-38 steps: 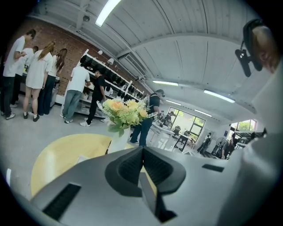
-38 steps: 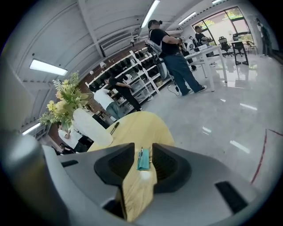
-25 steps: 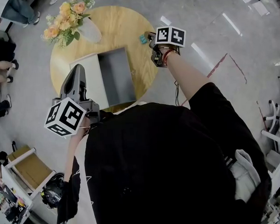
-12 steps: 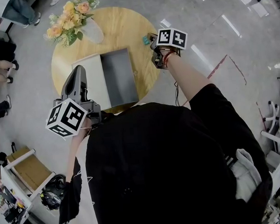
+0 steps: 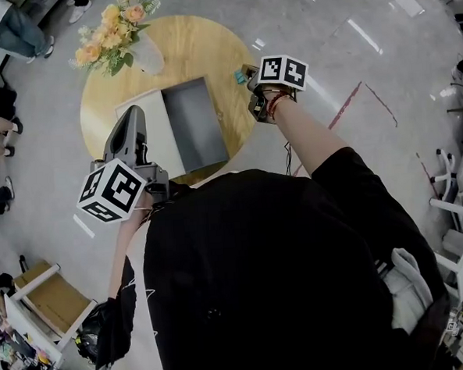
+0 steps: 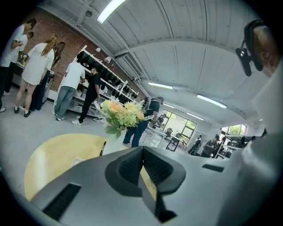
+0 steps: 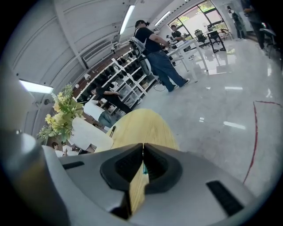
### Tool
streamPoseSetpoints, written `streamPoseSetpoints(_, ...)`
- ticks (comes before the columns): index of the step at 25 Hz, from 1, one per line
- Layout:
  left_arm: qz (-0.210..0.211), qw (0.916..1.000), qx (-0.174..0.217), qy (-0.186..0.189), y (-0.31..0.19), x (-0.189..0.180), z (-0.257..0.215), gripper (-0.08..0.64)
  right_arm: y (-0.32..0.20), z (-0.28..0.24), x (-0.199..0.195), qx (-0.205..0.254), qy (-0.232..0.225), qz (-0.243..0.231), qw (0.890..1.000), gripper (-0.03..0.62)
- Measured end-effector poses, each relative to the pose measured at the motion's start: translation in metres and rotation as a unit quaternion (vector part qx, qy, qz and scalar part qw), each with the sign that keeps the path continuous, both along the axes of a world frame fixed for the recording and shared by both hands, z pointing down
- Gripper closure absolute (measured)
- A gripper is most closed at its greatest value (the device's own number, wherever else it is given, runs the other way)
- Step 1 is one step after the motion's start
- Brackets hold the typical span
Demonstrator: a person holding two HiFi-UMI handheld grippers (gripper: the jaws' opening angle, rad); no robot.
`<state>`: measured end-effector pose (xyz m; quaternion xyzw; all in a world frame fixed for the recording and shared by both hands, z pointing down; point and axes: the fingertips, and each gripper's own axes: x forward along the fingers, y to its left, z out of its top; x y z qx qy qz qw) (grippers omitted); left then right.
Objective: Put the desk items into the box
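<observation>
Pinching a thin teal item (image 7: 143, 169), the right gripper (image 7: 143, 149) has just clamped down (light, likely slippery; best held mid-body); left gripper (image 6: 142, 152) closed on nothing.

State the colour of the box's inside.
The box is grey inside; the head view shows it best.

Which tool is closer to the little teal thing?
Right. The right tool has just closed its jaws on the little teal thing at the right edge of the table. The left tool is across the table, by the left side of the box.
</observation>
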<state>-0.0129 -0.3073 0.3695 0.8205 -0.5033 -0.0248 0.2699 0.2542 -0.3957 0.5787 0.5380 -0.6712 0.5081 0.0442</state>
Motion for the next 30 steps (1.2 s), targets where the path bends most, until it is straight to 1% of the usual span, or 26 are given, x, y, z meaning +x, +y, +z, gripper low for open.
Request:
streamPoseSetpoints(3, 0.024, 0.9997, 0.0, 0.006, 0.001, 0.008, -0.004, 0.551, 0.021, -0.006, 0.008, -0.004, -0.009, 0.023, 1.0, 0.58)
streamPoseSetpoints(6, 0.043, 0.999, 0.001, 0.012, 0.005, 0.005, -0.007, 0.551, 0.042, -0.013, 0.007, -0.004, -0.021, 0.049, 0.999, 0.579)
streamPoseSetpoints(11, 0.065, 0.9976, -0.004, 0.021, 0.015, -0.01, -0.007, 0.551, 0.073, -0.031, -0.012, 0.013, -0.025, 0.071, 0.997, 0.58)
streamPoseSetpoints(16, 0.087, 0.9956, -0.009, 0.033, 0.03, -0.023, -0.005, 0.551, 0.106, -0.053, -0.027, 0.037, -0.023, 0.103, 0.994, 0.58)
streamPoseSetpoints(21, 0.107, 0.9933, -0.008, 0.041, 0.048, -0.038, -0.005, 0.55, 0.134, -0.078, -0.048, 0.065, -0.057, 0.139, 0.987, 0.579)
streamPoseSetpoints(30, 0.137, 0.9892, -0.003, 0.053, 0.082, -0.064, -0.008, 0.55, 0.176, -0.115, -0.093, 0.103, -0.084, 0.157, 0.979, 0.58)
